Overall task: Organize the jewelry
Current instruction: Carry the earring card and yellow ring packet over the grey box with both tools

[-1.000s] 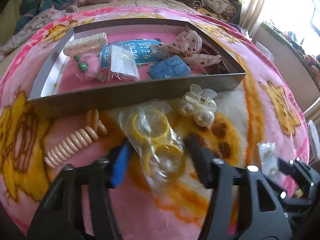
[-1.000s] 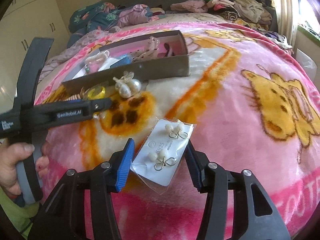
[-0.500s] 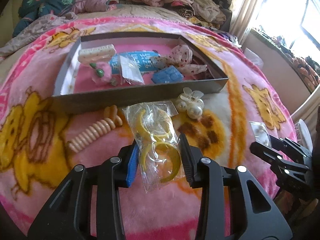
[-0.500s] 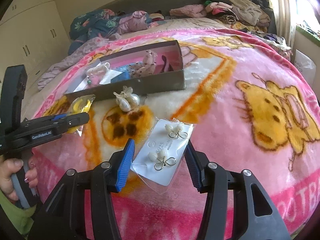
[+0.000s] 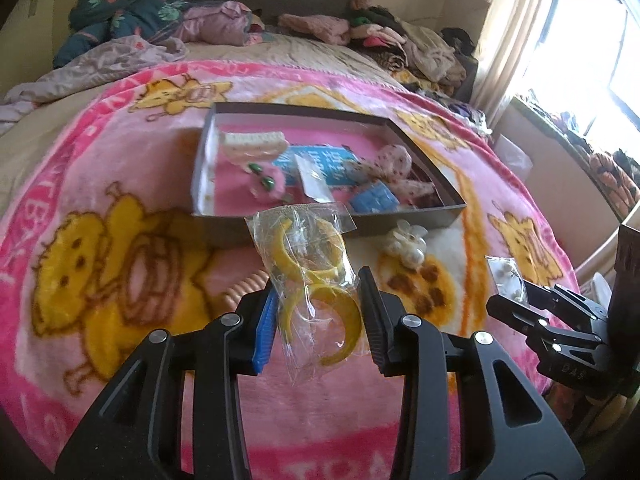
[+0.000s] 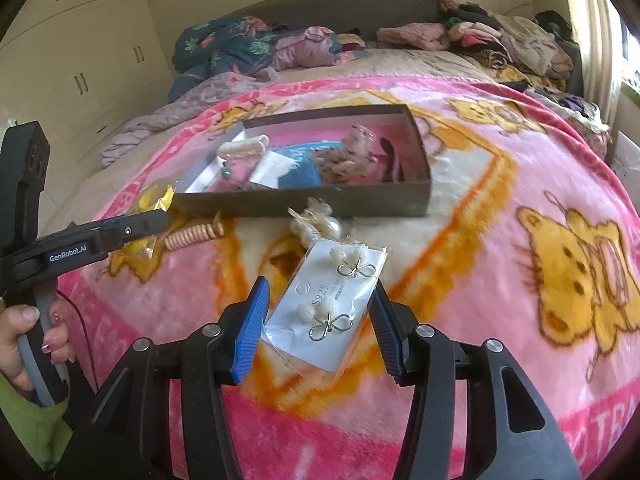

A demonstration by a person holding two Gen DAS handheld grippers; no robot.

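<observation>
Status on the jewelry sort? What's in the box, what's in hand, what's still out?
Done: the box already holds hair clips, a bow and small packets.

In hand: the left gripper is shut on the bag of yellow bangles, lifted in front of the box; the right gripper is shut on the S925 earring card.

Left on the blanket: the pearl hair claw and the peach coil hair tie.
</observation>
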